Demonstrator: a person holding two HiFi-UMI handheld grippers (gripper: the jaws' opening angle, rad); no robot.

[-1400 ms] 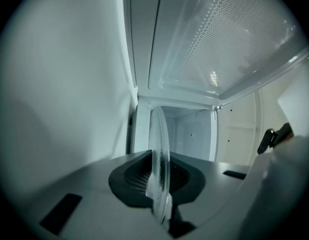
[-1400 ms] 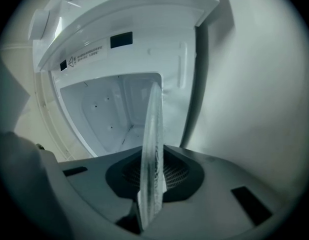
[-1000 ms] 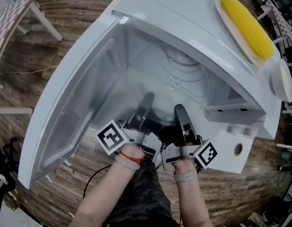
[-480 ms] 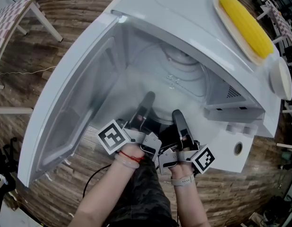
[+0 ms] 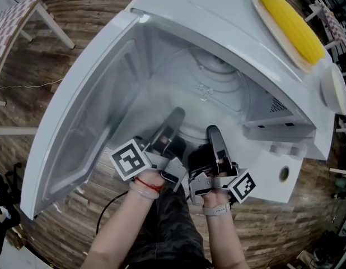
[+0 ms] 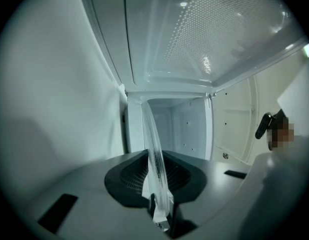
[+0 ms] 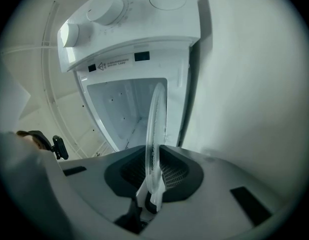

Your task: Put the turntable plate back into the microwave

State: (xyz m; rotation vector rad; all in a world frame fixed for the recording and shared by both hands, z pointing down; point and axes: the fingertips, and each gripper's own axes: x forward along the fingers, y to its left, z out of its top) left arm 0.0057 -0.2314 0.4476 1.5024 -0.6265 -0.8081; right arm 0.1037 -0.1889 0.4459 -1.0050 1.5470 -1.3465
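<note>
The clear glass turntable plate (image 5: 205,94) lies flat inside the open white microwave (image 5: 218,15), held at its near edge. My left gripper (image 5: 173,119) and right gripper (image 5: 213,134) are side by side at the cavity mouth, each shut on the plate's rim. In the left gripper view the plate (image 6: 155,154) runs edge-on between the jaws of the left gripper (image 6: 159,206) toward the cavity's back wall. The right gripper view shows the same rim (image 7: 155,129) pinched in the right gripper (image 7: 150,196). The far part of the plate is hard to make out against the white cavity.
The microwave door (image 5: 86,122) hangs open at the left. The control panel (image 5: 282,172) with its knobs sits at the right. On top of the microwave a corn cob (image 5: 290,24) rests on a plate, with a white dish (image 5: 334,94) beside it. A small table (image 5: 24,10) stands on the wooden floor at the far left.
Both grippers keep their hold on the plate. The right hand shifted slightly left and back again; the plate's position in the cavity has barely changed.
</note>
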